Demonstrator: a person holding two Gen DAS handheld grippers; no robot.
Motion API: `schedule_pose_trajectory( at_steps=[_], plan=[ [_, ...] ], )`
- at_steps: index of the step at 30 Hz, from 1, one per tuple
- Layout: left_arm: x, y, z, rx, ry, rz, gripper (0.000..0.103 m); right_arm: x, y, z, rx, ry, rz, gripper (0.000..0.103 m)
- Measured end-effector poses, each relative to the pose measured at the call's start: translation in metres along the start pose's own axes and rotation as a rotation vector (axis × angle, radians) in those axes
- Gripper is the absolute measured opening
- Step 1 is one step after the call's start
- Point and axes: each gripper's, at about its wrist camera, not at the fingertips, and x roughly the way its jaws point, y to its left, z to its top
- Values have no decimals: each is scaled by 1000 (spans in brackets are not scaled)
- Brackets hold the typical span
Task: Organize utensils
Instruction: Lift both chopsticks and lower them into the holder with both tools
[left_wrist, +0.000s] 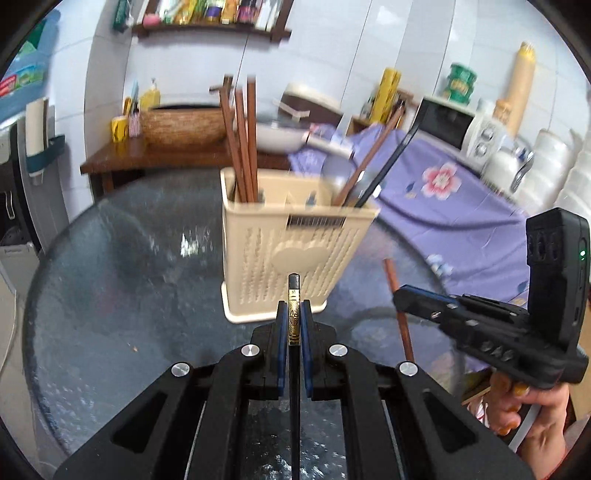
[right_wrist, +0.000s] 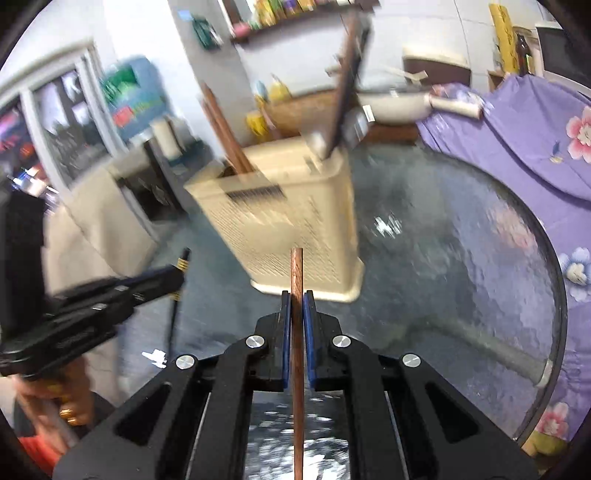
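A cream perforated utensil holder (left_wrist: 288, 254) stands on the round glass table (left_wrist: 122, 266); it also shows in the right wrist view (right_wrist: 291, 225). Brown chopsticks (left_wrist: 242, 140) stand in its left compartment, a brown chopstick and dark utensils (left_wrist: 380, 166) in its right. My left gripper (left_wrist: 294, 308) is shut on a black chopstick with gold bands (left_wrist: 294, 306), just in front of the holder. My right gripper (right_wrist: 297, 297) is shut on a brown wooden chopstick (right_wrist: 297, 291), near the holder's base. Each gripper also shows in the other's view: the right (left_wrist: 402, 295), the left (right_wrist: 177, 275).
A purple floral cloth (left_wrist: 454, 206) covers the surface right of the table. Behind stand a wooden side table with a basket (left_wrist: 181, 129), a white pan (left_wrist: 280, 136) and a microwave (left_wrist: 447, 125). A water dispenser (left_wrist: 18, 177) stands at the left.
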Motion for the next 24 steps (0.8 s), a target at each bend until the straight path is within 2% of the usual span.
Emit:
schedule_pose_trajectory(
  at_steps=[3,7,24],
  plan=[
    [-22,-2,10,7,-54,-14,7,-24,11,13,-36,-49,19,7],
    [-35,-6,15,13,-74,-34,7,-43,25,19,-70,-72,46,7],
    [-56,-18,24,64,-118,-14,7,-65,45,32,-143,-105,42,7]
  ],
)
